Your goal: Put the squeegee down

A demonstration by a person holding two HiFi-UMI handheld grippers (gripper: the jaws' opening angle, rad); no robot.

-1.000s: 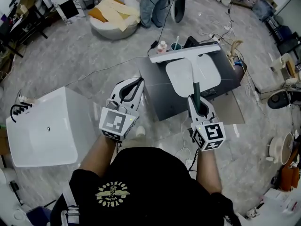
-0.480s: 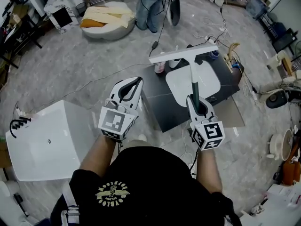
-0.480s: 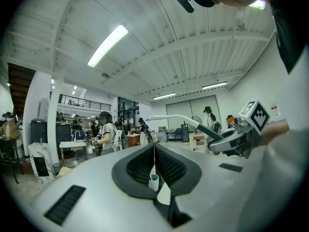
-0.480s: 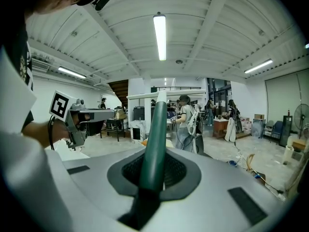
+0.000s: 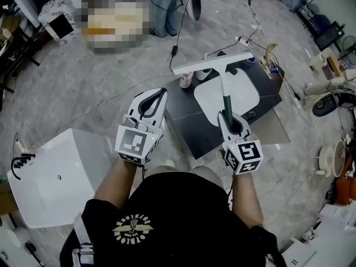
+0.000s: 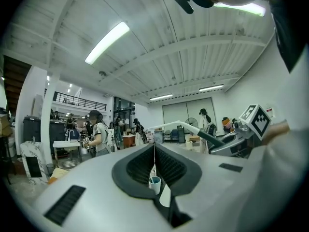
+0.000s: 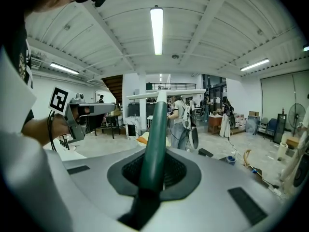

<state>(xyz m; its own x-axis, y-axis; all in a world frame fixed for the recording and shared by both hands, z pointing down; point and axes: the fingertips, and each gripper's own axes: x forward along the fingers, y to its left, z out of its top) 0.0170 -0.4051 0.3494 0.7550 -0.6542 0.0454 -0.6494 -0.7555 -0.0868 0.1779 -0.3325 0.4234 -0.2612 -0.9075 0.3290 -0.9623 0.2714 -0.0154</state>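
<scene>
Seen from above, a person in a dark shirt stood on a grey stone floor with a handheld gripper in each hand. The right gripper was clamped on the dark green handle of the squeegee, its two jaws pressed against the handle from either side. The right gripper view showed the same thing, with the handle running up between the ribbed pads and the white blade bar crossing the top. The squeegee pointed away from the person. In the head view its long white blade lay across the far edge of a low dark table, and its neck passed over a white tray that sat on the table. A small bottle stood near the table's far left corner, just beside the left end of the blade. The left gripper hung to the left of the table with its jaws closed tip to tip and nothing between them. It was well apart from the squeegee. A large white tub sat on the floor further left. Judging by these views, the task was not yet done: the squeegee appeared to be carried in the air, resting on nothing. Lowering it onto a surface, most likely the table or the tray in front, and opening the right jaws to release it seemed to be what remained.
</scene>
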